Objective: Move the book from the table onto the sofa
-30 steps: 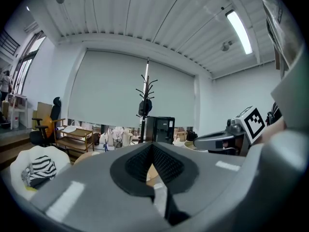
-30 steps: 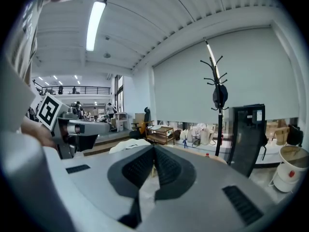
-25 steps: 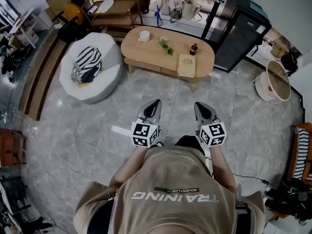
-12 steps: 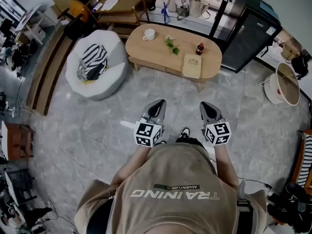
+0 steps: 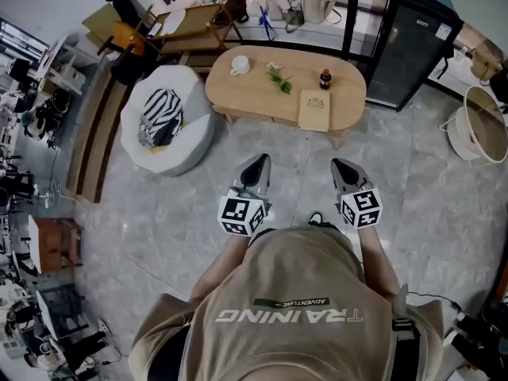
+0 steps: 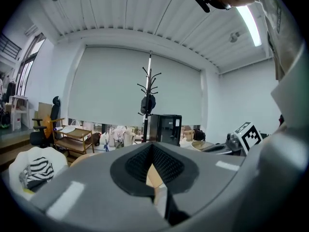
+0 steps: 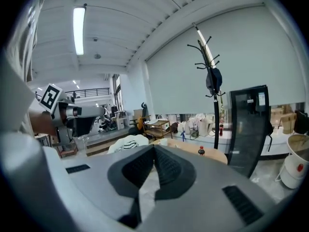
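Book (image 5: 314, 109) at tabletop's (image 5: 246, 95) front right edge, bottle (image 5: 325, 78) just behind; striped cushion (image 5: 161, 117) on sofa (image 5: 196, 127); left gripper (image 5: 258, 159), right gripper (image 5: 341, 164) clenched, empty.

Bare floor (image 5: 294, 153) lies open from the left gripper (image 5: 259, 160) and right gripper (image 5: 340, 163) to the near edge of the table (image 5: 246, 98), and on leftward to the sofa (image 5: 190, 137). The book (image 5: 314, 109) lies at the table's near right edge, open to reach from the front, with a bottle (image 5: 325, 78) just behind it and a sprig (image 5: 278, 78) to its left. A striped cushion (image 5: 161, 116) fills the sofa's middle, and a black cabinet (image 5: 413, 42) stands close behind the table's right end.
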